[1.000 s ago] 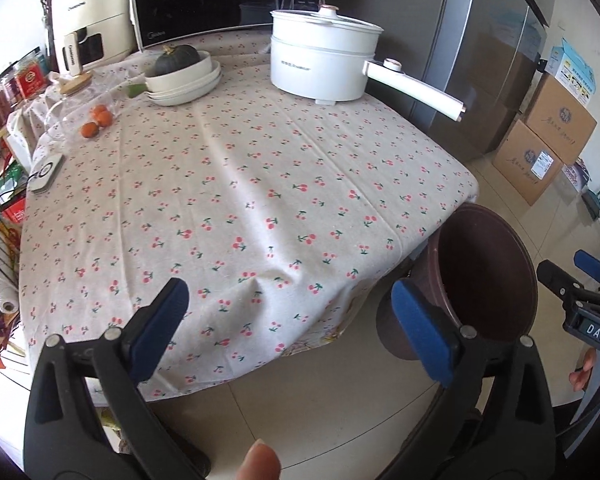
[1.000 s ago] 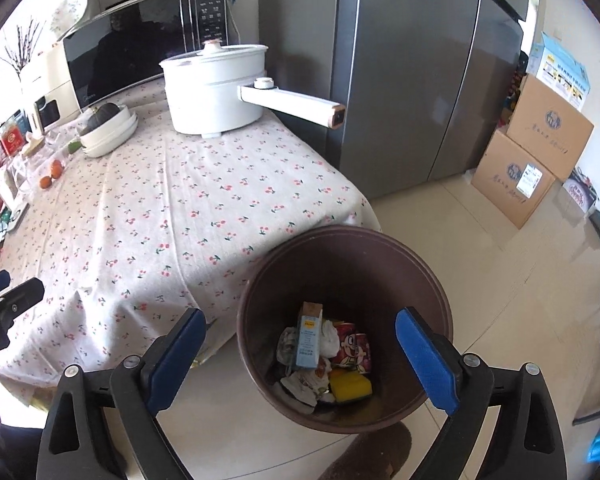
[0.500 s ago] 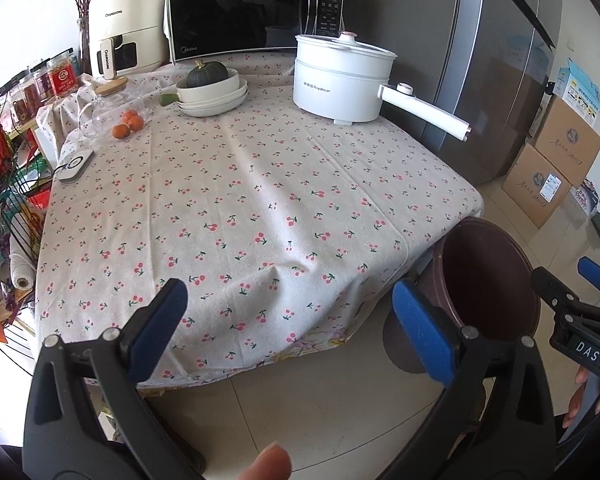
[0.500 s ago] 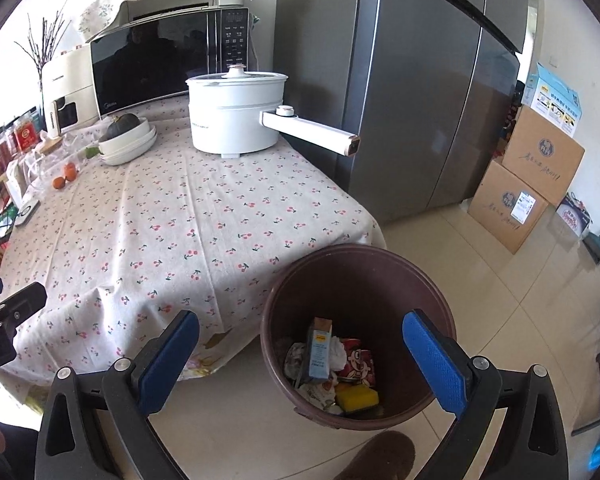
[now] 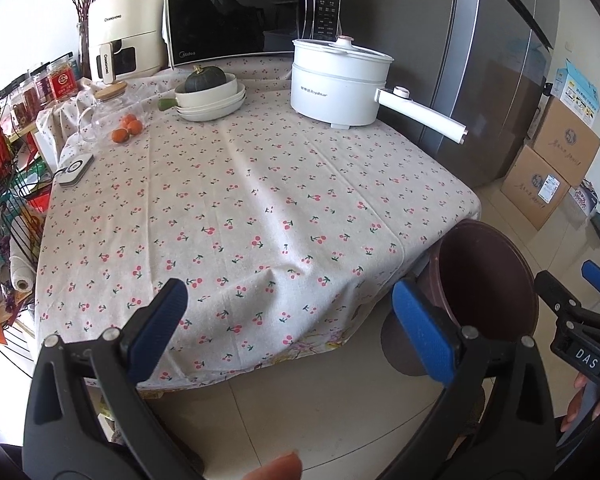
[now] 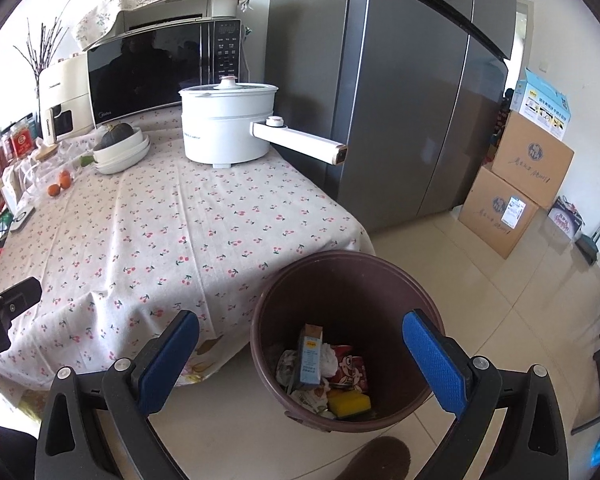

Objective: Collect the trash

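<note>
A brown bin [image 6: 346, 300] stands on the floor by the table's near right corner, also seen as the brown bin [image 5: 496, 280] in the left wrist view. Inside lie a small carton [image 6: 310, 354], crumpled wrappers [image 6: 350, 368] and a yellow sponge [image 6: 350, 402]. My right gripper [image 6: 300, 354] hangs open above the bin's near side, holding nothing. My left gripper [image 5: 294, 326] is open and empty over the table's front edge. The cherry-print tablecloth [image 5: 240, 200] shows no loose trash in its middle.
At the table's back stand a white electric pot [image 5: 340, 84] with a long handle, stacked bowls holding a squash [image 5: 210, 94], a microwave [image 5: 252, 12], oranges [image 5: 126, 128] and jars. A grey fridge [image 6: 412, 92] and cardboard boxes [image 6: 516, 184] stand to the right. A shoe [image 6: 380, 458] is near the bin.
Both grippers have drawn back and up from the table and bin, so more of the room shows. Both stayed open and empty. The bin's contents have not moved.
</note>
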